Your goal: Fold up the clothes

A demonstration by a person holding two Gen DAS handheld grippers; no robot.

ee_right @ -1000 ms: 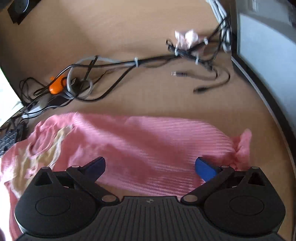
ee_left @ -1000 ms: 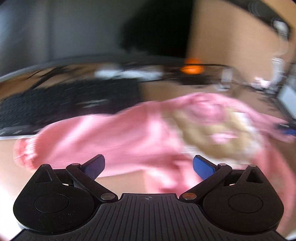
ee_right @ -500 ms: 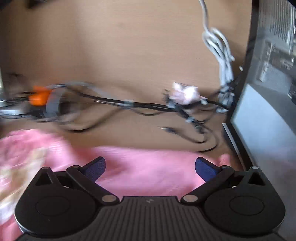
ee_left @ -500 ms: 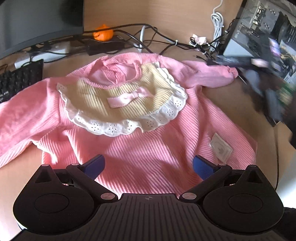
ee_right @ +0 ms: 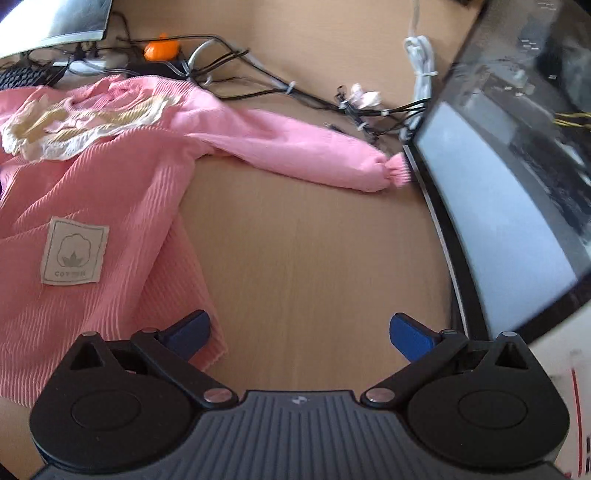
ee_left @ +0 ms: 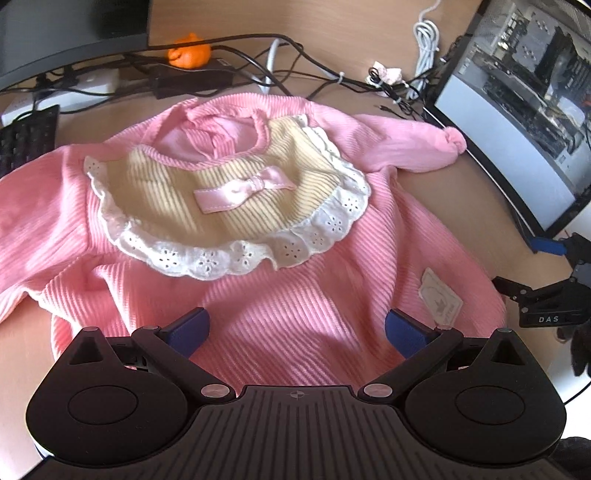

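Note:
A pink ribbed child's top (ee_left: 280,306) lies spread face up on the wooden desk, with a yellow lace-edged bib collar (ee_left: 229,206) and a pink bow. Its right sleeve (ee_right: 295,151) stretches toward the monitor; its cuff (ee_right: 397,171) is bunched. A cotton label (ee_right: 74,251) sits near the hem. My left gripper (ee_left: 295,328) is open and empty, above the hem. My right gripper (ee_right: 299,332) is open and empty over bare desk, just right of the hem corner; it also shows in the left wrist view (ee_left: 546,273).
A monitor (ee_right: 517,177) stands close on the right. Tangled cables (ee_right: 280,88), a white cord (ee_right: 419,62) and an orange object (ee_left: 189,55) lie behind the top. A keyboard (ee_left: 26,140) and another screen (ee_left: 70,29) are at the far left.
Both grippers have pulled back toward the near side of the desk. The left view has swung from the left sleeve to the whole top. The right gripper now sits beside the hem.

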